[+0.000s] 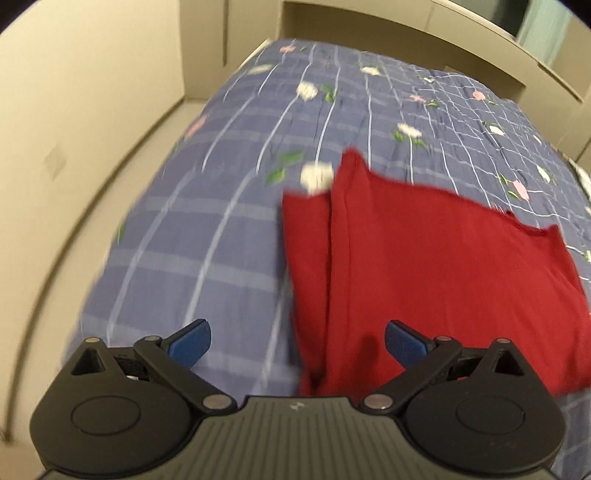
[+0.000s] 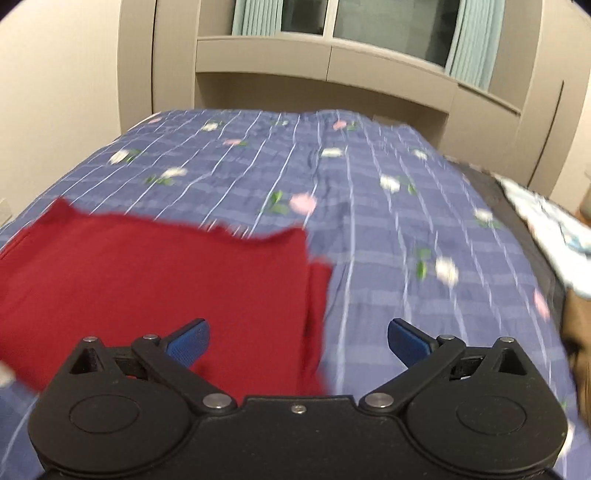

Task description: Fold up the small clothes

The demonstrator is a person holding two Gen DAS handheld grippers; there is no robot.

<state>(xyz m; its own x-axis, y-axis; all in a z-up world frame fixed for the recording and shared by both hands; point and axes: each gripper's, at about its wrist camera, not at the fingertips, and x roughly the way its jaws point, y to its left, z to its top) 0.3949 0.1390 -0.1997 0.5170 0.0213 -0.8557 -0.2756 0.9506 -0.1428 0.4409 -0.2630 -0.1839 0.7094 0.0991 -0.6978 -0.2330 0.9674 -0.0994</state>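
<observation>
While claws gape empty — red garment (image 1: 424, 277) folded on bedspread (image 1: 207, 229).

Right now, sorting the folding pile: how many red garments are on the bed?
1: a folded red garment lying on the blue floral bedspread. Others may lie out of view.

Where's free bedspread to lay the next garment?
Free: bedspread between the red garment and the wall-side edge, plus the stretch beyond it toward the headboard. Crowded: the patterned cloth at the other edge.

a home bedroom: a bed (image 2: 332, 177) with floral plaid bedspread, curtained window (image 2: 388, 26), built-in cabinets (image 2: 325, 62).
</observation>
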